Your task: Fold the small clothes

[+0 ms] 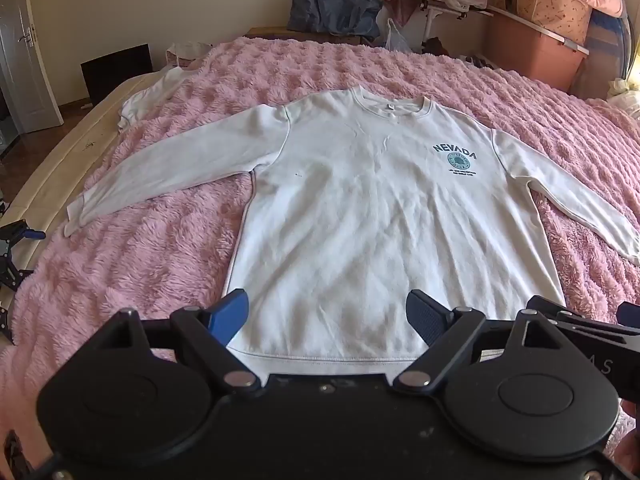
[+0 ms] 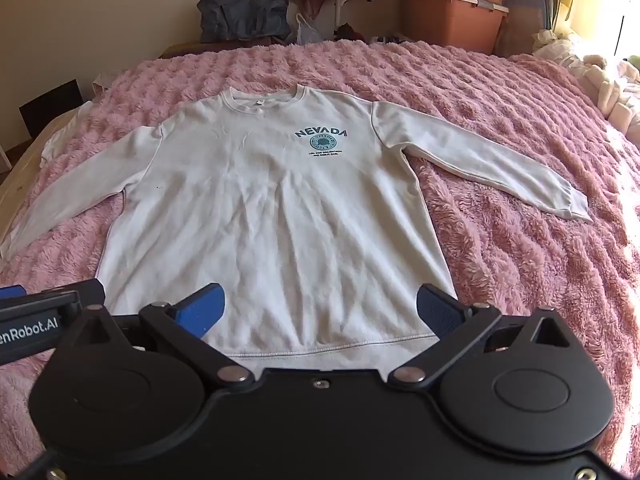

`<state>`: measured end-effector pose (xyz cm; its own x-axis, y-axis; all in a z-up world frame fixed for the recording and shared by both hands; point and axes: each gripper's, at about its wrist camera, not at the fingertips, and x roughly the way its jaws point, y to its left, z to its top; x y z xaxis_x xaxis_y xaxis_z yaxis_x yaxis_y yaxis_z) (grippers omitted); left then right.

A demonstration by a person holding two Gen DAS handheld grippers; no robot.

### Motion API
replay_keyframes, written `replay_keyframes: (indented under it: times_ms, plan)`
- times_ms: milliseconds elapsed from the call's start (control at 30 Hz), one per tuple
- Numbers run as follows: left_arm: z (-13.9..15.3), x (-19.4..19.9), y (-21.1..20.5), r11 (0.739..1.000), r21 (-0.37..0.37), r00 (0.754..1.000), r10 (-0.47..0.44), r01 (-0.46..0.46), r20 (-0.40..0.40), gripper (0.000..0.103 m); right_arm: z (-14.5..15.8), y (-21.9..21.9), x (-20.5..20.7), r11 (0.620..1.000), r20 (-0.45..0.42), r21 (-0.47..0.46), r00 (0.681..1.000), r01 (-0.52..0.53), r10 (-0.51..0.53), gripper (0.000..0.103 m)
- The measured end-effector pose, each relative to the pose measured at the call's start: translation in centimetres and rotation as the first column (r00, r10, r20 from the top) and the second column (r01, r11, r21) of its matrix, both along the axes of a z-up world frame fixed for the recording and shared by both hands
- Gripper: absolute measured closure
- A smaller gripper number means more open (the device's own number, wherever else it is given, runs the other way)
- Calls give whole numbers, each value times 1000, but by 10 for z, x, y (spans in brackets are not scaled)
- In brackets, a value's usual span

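While the white sweatshirt [image 1: 360, 208] lies flat, front up, sleeves spread on the pink bed blanket [image 1: 152, 248], we hover the left gripper [image 1: 328, 318] and right gripper [image 2: 320, 310] above its hem, fingers wide and empty; we judge a sleeve should fold inward first, pinched near the cuff.

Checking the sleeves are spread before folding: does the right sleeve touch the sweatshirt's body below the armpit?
Apart. The right wrist view shows pink blanket between the right sleeve and the sweatshirt's body.
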<state>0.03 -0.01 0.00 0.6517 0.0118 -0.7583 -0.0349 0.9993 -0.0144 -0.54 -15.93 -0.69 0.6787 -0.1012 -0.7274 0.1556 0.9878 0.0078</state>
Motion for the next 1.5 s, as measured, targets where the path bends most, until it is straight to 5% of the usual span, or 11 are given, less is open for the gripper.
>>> replay_keyframes:
  times_ms: [1500]
  plan:
    - [-2, 3, 2, 999, -19, 999, 38, -39, -25, 12, -2, -5, -2, 1000, -9, 9, 1000, 13, -13, 0]
